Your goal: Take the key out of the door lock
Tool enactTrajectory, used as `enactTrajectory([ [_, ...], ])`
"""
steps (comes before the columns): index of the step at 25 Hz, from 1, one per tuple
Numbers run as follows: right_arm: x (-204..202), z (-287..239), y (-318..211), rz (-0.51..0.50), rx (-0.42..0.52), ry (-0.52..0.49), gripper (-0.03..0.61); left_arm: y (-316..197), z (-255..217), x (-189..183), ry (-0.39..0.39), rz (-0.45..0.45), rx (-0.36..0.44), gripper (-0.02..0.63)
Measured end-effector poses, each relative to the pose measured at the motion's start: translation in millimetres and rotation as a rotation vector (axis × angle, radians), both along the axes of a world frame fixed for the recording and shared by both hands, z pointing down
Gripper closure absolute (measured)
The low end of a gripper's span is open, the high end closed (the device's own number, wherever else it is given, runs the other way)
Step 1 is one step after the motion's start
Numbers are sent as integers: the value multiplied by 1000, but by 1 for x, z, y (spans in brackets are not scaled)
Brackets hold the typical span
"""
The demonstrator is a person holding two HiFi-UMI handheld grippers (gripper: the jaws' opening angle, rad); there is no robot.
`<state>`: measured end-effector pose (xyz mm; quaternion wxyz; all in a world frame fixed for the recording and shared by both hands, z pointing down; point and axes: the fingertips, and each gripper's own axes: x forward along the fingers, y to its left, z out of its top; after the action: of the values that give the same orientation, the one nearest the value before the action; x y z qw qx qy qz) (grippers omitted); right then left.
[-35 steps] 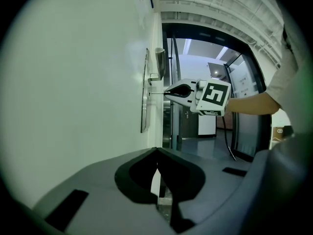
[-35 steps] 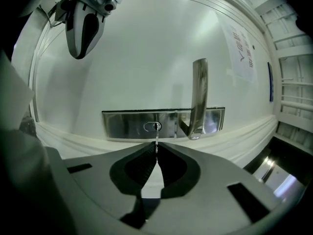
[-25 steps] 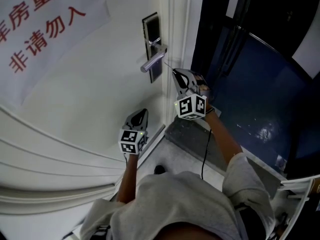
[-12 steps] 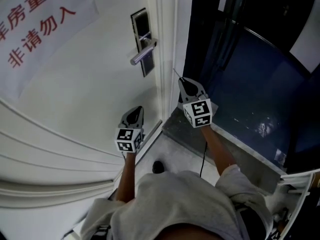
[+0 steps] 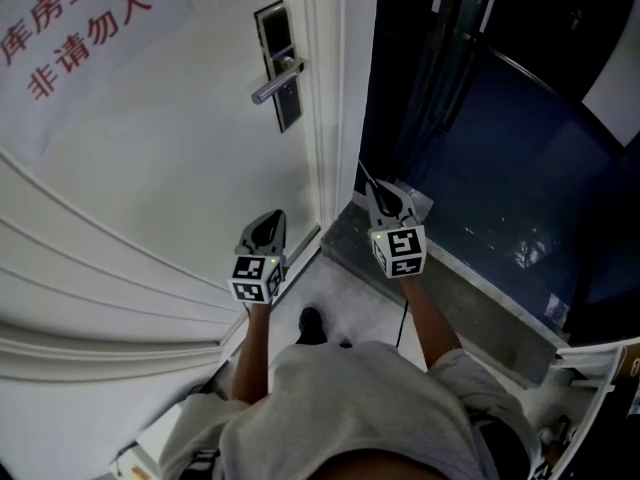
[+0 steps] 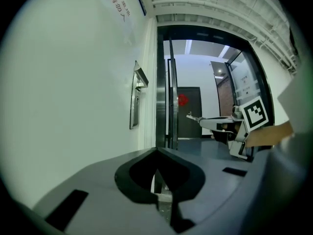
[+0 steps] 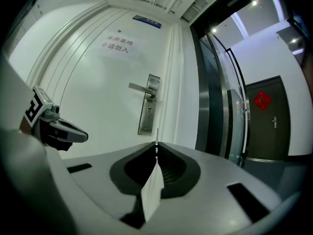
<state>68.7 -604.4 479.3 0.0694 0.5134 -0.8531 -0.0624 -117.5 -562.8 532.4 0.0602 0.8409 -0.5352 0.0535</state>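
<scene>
The door lock [image 5: 277, 64] is a dark plate with a silver lever handle [image 5: 270, 87] on the white door; in the right gripper view the lock [image 7: 148, 105] shows an empty keyhole. My right gripper [image 5: 373, 192] hangs low by the door frame, well below the lock. It is shut on the key [image 7: 156, 135], whose thin blade sticks out past the tips, and a white tag [image 7: 152, 192] hangs between the jaws. My left gripper [image 5: 269, 221] sits low beside the door, shut with nothing in it. The right gripper [image 6: 217, 124] also shows in the left gripper view.
A paper notice with red characters [image 5: 85, 38] is stuck on the door. Right of the frame is a dark glass partition [image 5: 500, 148] above a grey stone threshold [image 5: 350, 243]. The person's shoe [image 5: 311, 323] is on the floor below.
My right gripper has drawn down and away from the lock with the key in it, from near the handle to the foot of the door frame. The left gripper barely moved.
</scene>
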Motion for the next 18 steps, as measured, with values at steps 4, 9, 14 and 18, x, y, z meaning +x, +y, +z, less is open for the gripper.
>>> enactTrajectory([
  [4,9,2,32,5,-1,5,549,27,1,1,-7,-19,5,595],
  [9,20,14,70,11,-20,22,549,64,3,9,-7,-30,-10,595],
  [14,28,19,102,13,-27,13,549,95,3,14,-11,-41,-10,595],
  [18,33,20,119,14,-26,15,549,111,-1,17,-13,-47,4,595],
])
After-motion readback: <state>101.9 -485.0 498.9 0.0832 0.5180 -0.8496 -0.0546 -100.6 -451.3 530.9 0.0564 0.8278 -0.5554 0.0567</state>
